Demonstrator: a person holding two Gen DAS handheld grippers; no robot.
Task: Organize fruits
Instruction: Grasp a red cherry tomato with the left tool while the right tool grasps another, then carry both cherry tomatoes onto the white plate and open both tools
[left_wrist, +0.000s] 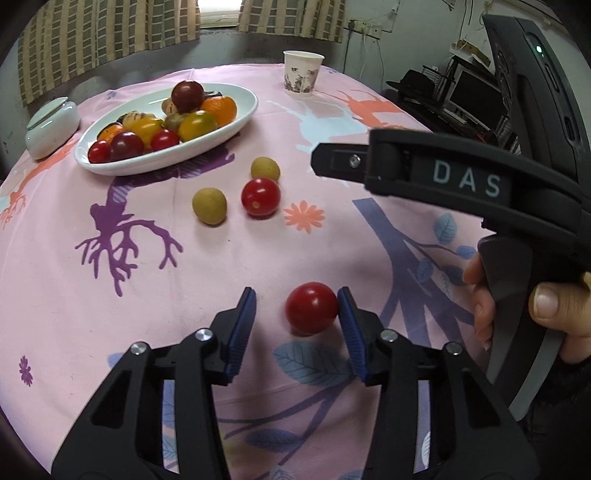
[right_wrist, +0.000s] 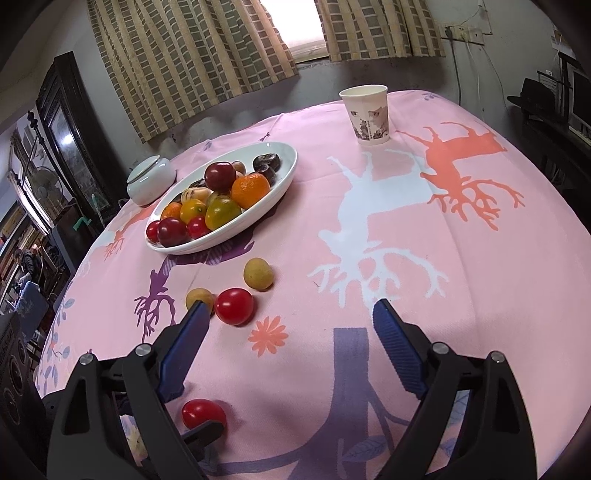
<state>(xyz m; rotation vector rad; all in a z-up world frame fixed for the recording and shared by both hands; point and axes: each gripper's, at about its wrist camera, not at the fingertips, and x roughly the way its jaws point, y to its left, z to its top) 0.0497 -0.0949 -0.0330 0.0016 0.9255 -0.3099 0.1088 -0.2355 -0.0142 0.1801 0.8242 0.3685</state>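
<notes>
My left gripper (left_wrist: 296, 295) is open and low over the pink cloth, straddling a red cherry tomato (left_wrist: 312, 308). Its right pad rests against the tomato; the left pad stands a gap away. The same tomato (right_wrist: 203, 412) shows at the bottom left of the right wrist view. My right gripper (right_wrist: 291, 314) hangs open above the cloth with nothing between its fingers. Beyond lie another red tomato (left_wrist: 260, 196) (right_wrist: 234, 306) and two yellow-green round fruits (left_wrist: 209, 205) (left_wrist: 265, 169). A white oval dish (left_wrist: 243, 110) (right_wrist: 291, 162) further back holds several tomatoes, oranges and other fruit.
A paper cup (left_wrist: 303, 74) (right_wrist: 367, 114) stands at the far side of the table. A white lidded jar (left_wrist: 51, 127) (right_wrist: 151, 179) sits left of the dish. A hand (left_wrist: 554, 302) grips the right gripper's black housing (left_wrist: 461, 181) at the right of the left wrist view.
</notes>
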